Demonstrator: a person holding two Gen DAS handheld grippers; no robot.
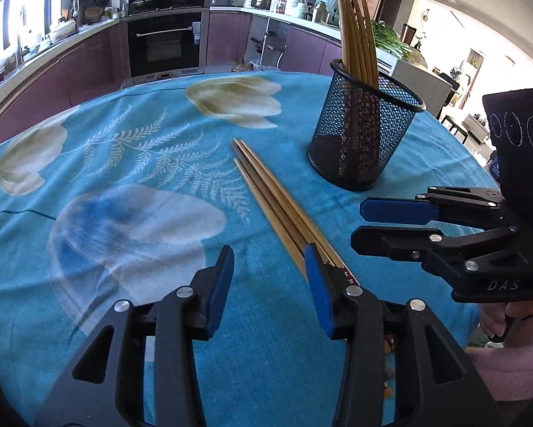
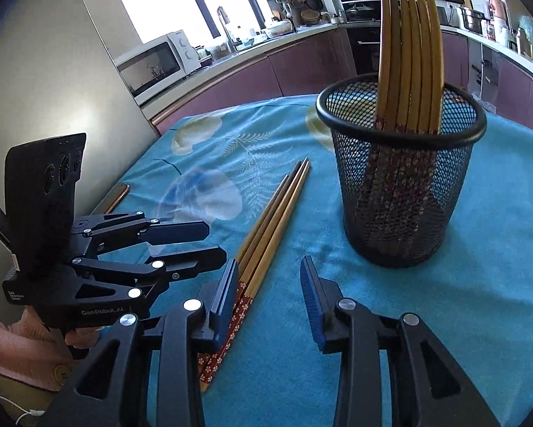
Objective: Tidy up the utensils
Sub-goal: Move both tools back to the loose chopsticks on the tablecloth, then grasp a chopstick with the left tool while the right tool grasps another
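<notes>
The left hand-held gripper (image 1: 268, 284) is held with jaws apart and empty, "GenRobot.AI" being read on its body (right wrist view). The right hand-held gripper (image 2: 270, 291), marked "DAS", is likewise parted and empty. Loose chopsticks (image 1: 266, 195) are laid on the blue-clothed bench (image 1: 124, 163), beside a mesh holder (image 1: 364, 135) where others stand.

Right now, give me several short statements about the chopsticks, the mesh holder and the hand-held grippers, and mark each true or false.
1. Loose chopsticks lie flat on the blue tablecloth. True.
2. The mesh holder is empty. False: several chopsticks stand in it.
3. The mesh holder lies tipped on its side. False: it stands upright.
4. The left hand-held gripper holds nothing. True.
5. The right hand-held gripper is clamped on a chopstick. False: its jaws are apart and grip nothing.
</notes>
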